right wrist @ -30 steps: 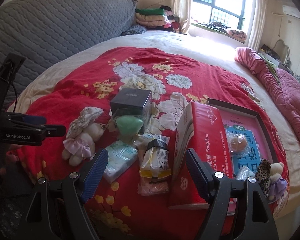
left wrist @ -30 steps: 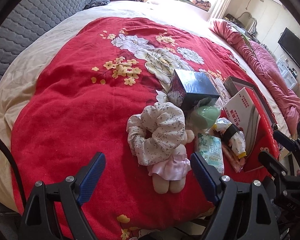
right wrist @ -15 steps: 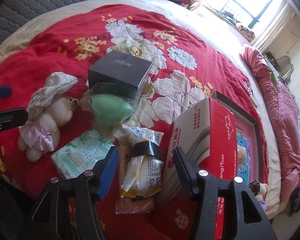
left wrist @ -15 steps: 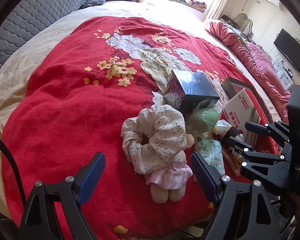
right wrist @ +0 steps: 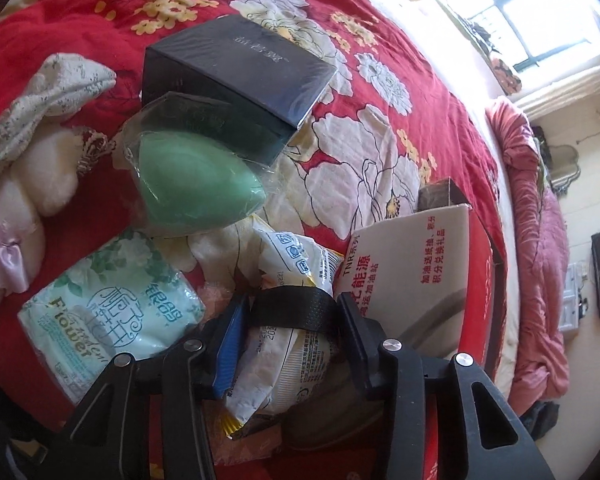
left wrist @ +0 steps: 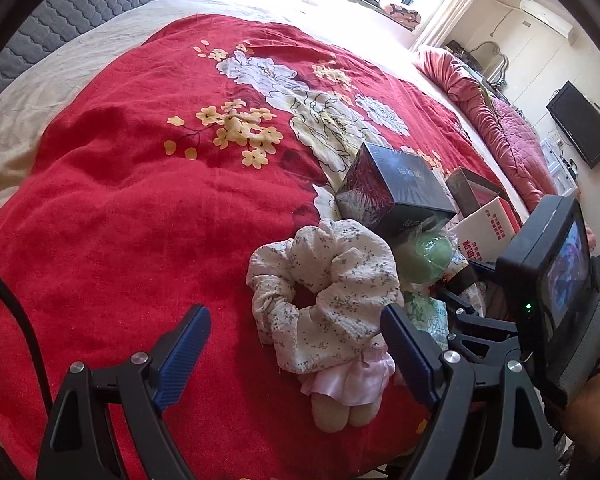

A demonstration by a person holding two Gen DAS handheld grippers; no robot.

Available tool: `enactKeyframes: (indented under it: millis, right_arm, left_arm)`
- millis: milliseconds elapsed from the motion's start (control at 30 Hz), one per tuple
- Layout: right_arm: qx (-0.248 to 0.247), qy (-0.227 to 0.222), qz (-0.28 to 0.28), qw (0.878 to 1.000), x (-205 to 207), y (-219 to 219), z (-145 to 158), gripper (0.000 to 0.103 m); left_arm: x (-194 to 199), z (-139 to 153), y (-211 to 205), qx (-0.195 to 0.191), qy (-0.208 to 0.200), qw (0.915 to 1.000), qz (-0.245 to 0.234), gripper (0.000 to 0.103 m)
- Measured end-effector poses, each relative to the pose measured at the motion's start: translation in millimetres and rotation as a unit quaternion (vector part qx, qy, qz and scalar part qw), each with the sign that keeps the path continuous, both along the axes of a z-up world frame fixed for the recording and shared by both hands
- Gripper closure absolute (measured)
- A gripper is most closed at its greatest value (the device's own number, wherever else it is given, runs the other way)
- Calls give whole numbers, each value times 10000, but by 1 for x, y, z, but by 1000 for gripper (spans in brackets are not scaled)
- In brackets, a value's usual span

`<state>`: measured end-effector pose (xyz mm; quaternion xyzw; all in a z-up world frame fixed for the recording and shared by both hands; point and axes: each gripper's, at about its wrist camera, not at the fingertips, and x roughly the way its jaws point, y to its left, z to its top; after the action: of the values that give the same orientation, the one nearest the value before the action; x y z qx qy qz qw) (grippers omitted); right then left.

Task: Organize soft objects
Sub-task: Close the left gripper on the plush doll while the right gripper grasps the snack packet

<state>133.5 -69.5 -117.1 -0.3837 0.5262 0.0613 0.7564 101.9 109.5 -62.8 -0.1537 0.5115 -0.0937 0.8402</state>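
red floral bedspread (left wrist: 132, 208) covers the bed, all the clutter bunched at its near right edge. right gripper (right wrist: 288, 332) has its fingers spread around the white snack packet (right wrist: 284, 344), at the black band (right wrist: 296, 312); whether the pads are pressing yet i cannot tell. risk one: the packet is slick and crumpled, so a pinch on the band alone could let it slide out. risk two: the right finger sits against the red-and-white carton (right wrist: 416, 276), which could tip or drag along. just left lie the flower tissue pack (right wrist: 112, 312) and the bagged green sponge (right wrist: 196, 188), near enough to be nudged. left gripper (left wrist: 296, 356) hangs released over the floral scrunchie (left wrist: 324, 292) and the plush doll (left wrist: 348, 392), touching neither.
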Motion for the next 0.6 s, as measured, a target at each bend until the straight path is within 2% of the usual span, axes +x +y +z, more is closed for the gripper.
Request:
enactKeyframes:
  millis: [133,233,300,367,500,600]
  right_arm:
    - [-283,50,275,9992,1,6,-8,59]
    - [-136,72,317,9994,5,3,-6,61]
    - [180,-36,227,9996,6,-3,2,62]
    - [765,-89,102,9970,5,-10,15,62]
    - [1916,-72,-73,9814,-2,-22,39,62]
    - [2354,-67,-133,9718,-7,-25,50,62]
  left_arm:
    - [6,-9,5,-94,156,9998,104,17]
    - [11,-16,10,-209,226,9994,155,17]
    - [14,-20,13,-299,239,9991,194,17]
    - [16,-24,17,-349,257,9988,245,19]
    - [23,-32,24,-787,296,9962,243,28]
    - [30,-41,29,-1251,376,9911,265,35]
